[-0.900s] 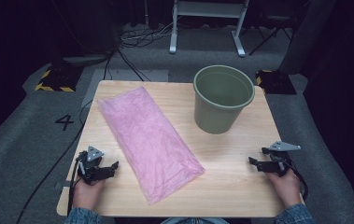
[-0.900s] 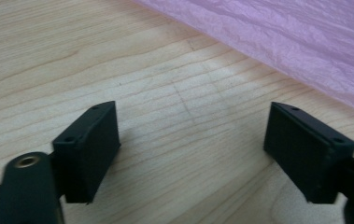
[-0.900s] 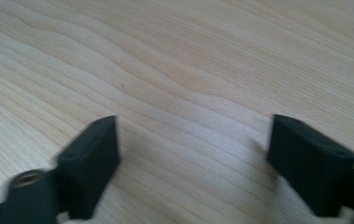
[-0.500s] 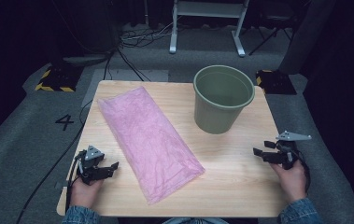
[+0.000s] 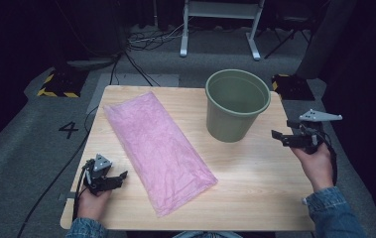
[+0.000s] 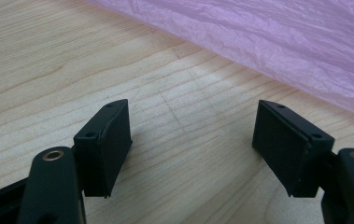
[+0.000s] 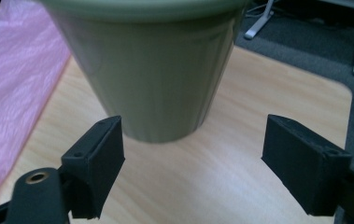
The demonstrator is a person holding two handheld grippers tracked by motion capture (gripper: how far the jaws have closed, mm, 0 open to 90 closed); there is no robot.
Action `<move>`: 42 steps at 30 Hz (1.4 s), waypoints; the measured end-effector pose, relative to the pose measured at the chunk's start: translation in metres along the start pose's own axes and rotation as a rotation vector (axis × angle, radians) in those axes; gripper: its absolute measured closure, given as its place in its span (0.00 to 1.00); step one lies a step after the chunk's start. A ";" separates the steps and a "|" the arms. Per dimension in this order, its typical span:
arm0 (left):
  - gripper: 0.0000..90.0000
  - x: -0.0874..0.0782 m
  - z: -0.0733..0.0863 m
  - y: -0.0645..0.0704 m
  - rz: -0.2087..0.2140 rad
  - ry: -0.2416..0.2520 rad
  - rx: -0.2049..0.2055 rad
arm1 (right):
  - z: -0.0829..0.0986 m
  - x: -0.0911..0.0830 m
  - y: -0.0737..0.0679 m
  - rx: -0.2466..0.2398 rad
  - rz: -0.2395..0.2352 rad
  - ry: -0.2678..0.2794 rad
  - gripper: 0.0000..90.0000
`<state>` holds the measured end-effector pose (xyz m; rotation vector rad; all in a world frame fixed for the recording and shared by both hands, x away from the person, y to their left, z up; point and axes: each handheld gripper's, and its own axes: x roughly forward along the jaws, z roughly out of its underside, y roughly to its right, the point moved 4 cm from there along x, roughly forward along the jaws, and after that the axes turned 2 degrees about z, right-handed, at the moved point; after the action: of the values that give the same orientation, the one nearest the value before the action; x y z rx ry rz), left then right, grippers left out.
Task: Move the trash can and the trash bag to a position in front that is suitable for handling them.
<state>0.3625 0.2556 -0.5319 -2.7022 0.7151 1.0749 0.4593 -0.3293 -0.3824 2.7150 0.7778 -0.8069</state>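
A flat pink plastic bag (image 5: 158,150) lies diagonally across the left half of the wooden table (image 5: 255,188). A green bucket (image 5: 236,104) stands upright at the back right. My left gripper (image 5: 118,177) rests low near the front left corner, open and empty, just left of the bag's edge (image 6: 268,42). My right gripper (image 5: 281,137) hovers at the table's right edge, raised, open and empty, its jaws aimed at the bucket's wall (image 7: 151,74). The pink bag (image 7: 11,88) shows to the bucket's left in the right gripper view.
Bare wood (image 5: 260,173) spreads between the bag and the right gripper. Beyond the table are a grey floor with cables (image 5: 141,44), a white stand's legs (image 5: 220,29) and yellow-black striped blocks (image 5: 56,87).
My right gripper has lifted and shifted away from the front edge, toward the bucket's height at the table's right side. The left gripper, bag and bucket have stayed put.
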 end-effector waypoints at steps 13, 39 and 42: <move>0.30 0.000 0.000 0.000 -0.002 -0.002 -0.001 | -0.067 0.015 0.022 0.061 0.043 0.044 0.33; 0.29 0.002 -0.002 0.000 -0.006 -0.004 -0.005 | -0.085 0.072 0.018 0.075 0.098 -0.193 0.51; 0.29 0.002 -0.001 0.000 -0.007 -0.004 -0.005 | -0.084 0.070 0.017 0.063 0.084 -0.192 0.52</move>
<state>0.3644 0.2546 -0.5319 -2.7037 0.7034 1.0811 0.5556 -0.2858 -0.3505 2.6528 0.6018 -1.0699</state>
